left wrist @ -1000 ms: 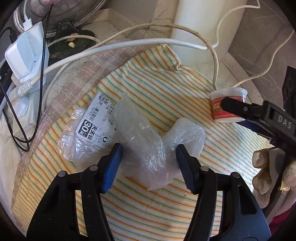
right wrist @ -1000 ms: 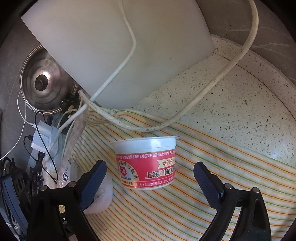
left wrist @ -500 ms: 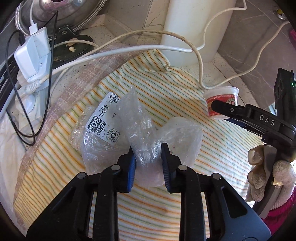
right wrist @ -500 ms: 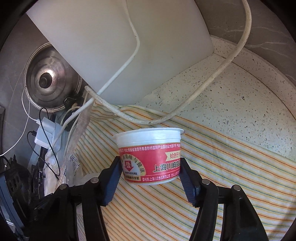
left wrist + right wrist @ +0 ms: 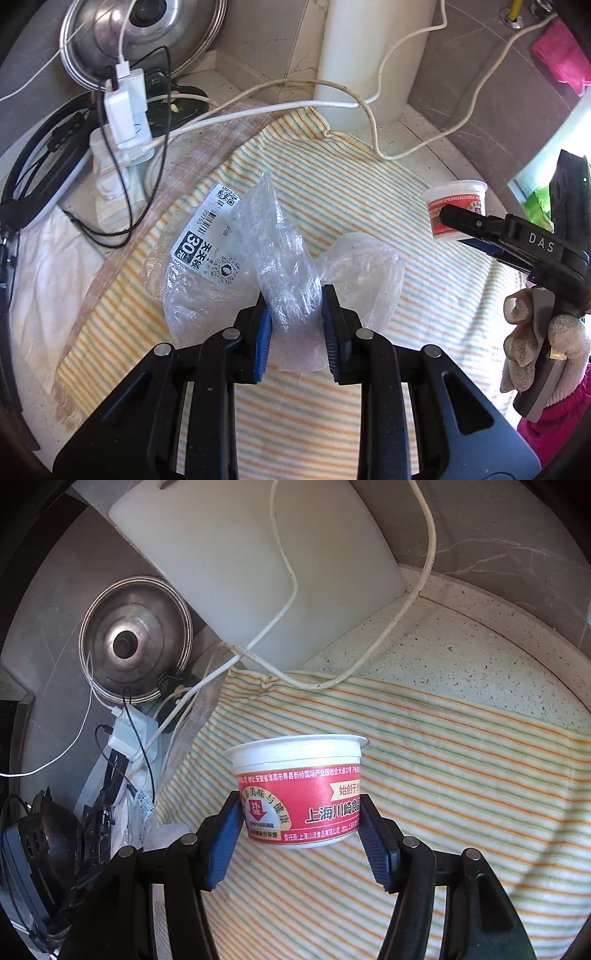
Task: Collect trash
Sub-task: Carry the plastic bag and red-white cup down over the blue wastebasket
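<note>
Two pieces of trash are now clamped: the left hand-held gripper [image 5: 295, 314], apart a second ago, pinches the crumpled plastic bag [image 5: 280, 266], the right hand-held gripper [image 5: 301, 823] squeezes the red-labelled cup [image 5: 297, 790], both above the striped cloth [image 5: 461, 760], ready to carry off.

A cutting board [image 5: 258, 572] stands behind the cloth [image 5: 461, 775] — pot lid [image 5: 136, 642] to its left.

Close downward wrist views (shared striped cloth [image 5: 369, 206])
</note>
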`<control>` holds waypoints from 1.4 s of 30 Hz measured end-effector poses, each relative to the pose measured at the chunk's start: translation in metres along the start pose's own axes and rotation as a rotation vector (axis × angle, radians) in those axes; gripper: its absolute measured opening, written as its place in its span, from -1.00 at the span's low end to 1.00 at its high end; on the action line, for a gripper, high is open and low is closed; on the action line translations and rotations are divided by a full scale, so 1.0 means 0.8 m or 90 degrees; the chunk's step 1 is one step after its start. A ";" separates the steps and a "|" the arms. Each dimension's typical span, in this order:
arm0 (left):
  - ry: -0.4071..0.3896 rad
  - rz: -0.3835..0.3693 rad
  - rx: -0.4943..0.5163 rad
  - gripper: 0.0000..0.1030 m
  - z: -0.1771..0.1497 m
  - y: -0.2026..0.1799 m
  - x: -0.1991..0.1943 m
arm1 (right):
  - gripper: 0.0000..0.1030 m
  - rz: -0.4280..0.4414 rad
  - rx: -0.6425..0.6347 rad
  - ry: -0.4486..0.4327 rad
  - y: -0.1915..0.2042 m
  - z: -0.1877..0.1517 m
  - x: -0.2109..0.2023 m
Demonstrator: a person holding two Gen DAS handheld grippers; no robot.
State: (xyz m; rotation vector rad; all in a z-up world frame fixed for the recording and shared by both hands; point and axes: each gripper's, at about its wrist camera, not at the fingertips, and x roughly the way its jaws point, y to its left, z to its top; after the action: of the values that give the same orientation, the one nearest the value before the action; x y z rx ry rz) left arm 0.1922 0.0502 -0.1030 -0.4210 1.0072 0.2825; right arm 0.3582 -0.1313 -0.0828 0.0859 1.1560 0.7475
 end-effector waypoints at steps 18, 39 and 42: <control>-0.001 -0.046 0.094 -0.53 -0.134 0.062 -0.108 | 0.22 -0.022 0.048 -0.057 0.083 -0.194 -0.109; 0.066 -0.093 0.193 -0.53 -0.293 0.118 -0.150 | 0.22 -0.051 0.059 -0.060 0.174 -0.386 -0.147; 0.081 -0.089 0.203 -0.53 -0.316 0.122 -0.144 | 0.22 -0.052 0.053 -0.046 0.178 -0.407 -0.142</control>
State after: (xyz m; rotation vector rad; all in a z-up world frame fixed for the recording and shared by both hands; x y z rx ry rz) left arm -0.0975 0.0147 -0.1416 -0.2186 1.1190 -0.0330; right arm -0.0105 -0.1881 -0.0709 0.1336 1.1150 0.6200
